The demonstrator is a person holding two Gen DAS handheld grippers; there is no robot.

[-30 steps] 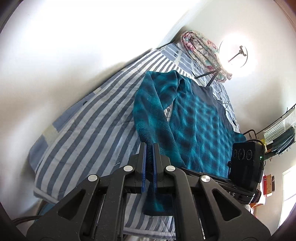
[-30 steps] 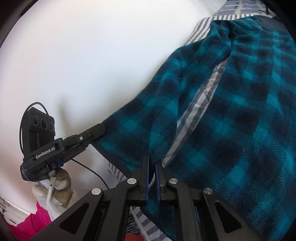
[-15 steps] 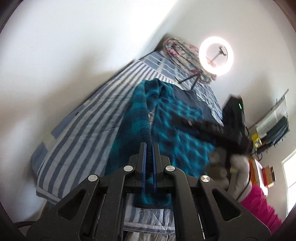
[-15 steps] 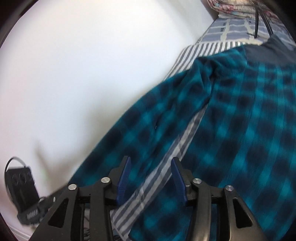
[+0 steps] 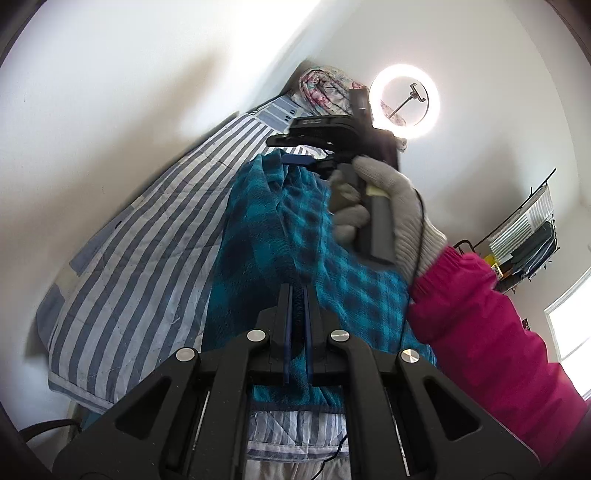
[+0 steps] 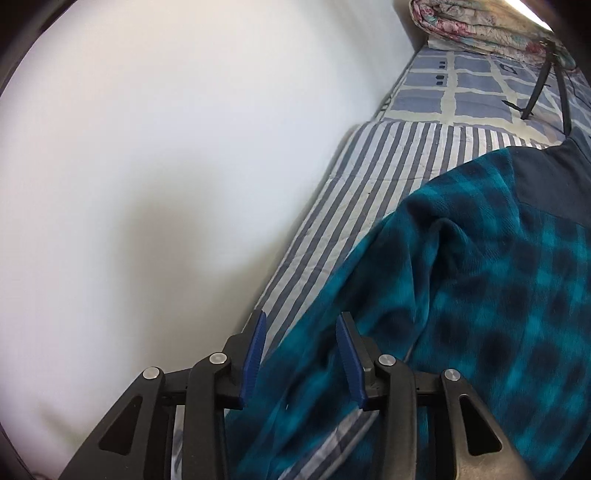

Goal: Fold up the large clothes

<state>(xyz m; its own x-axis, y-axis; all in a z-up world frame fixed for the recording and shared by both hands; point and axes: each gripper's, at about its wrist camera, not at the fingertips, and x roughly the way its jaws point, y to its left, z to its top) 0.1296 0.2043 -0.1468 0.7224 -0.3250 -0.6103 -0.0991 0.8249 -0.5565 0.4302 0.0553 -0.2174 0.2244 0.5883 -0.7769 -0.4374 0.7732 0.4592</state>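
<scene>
Gripping a raised fold of the shirt [image 5: 258, 236], the left gripper [image 5: 296, 295] pointed downward with its jaws clenched on the fabric. The right gripper [image 6: 301, 325] hung over the shirt's sleeve near the wall [image 6: 129, 166], its jaws having just been closing yet standing apart; fabric lay under the gap, but the pads did not press on it. In the left wrist view the right hand [image 5: 384, 206], in a grey glove with a pink sleeve [image 5: 480, 325], held the handle of its gripper above the shirt's far part.

The shirt was teal fleece with a dark check and a plain dark panel near the collar. It lay on the striped bed cover [image 5: 140, 266], partly spread and partly bunched along the wall side.

The shirt's near hem was cut off behind the left gripper's frame. Motion blur softened the check pattern in the right wrist view. A ring light [image 5: 405, 100] and a rolled quilt [image 6: 480, 26] stood at the bed's far end
</scene>
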